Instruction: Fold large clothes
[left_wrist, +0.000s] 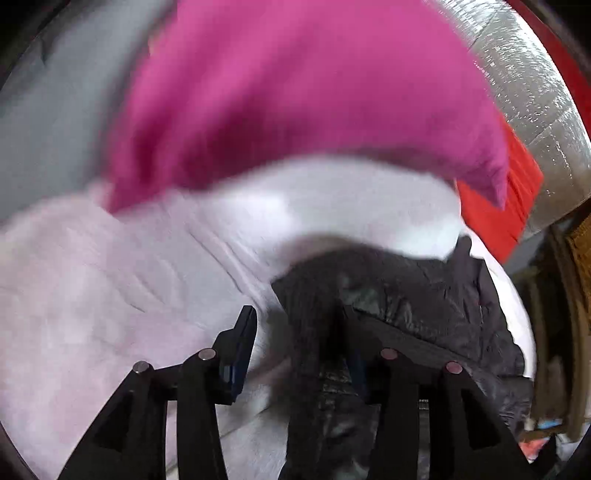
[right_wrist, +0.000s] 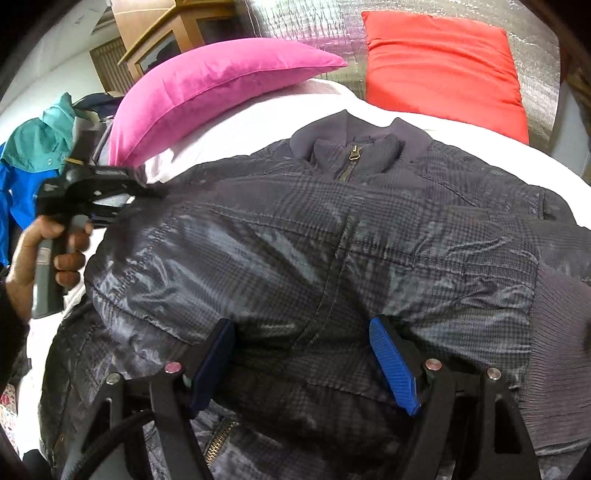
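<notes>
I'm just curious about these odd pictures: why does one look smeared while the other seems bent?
Left wrist view: motion blur smears the pink pillow and white bedding. Right wrist view: sharper, the dark jacket shows sheen, and the fisheye lens curves everything.

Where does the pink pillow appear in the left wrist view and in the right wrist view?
Left wrist view: the pink pillow fills the upper centre, blurred, above the white bedding.
Right wrist view: it lies upper left, beyond the dark jacket.
Shared landmark: the red pillow, to the right of the pink one in both views.
</notes>
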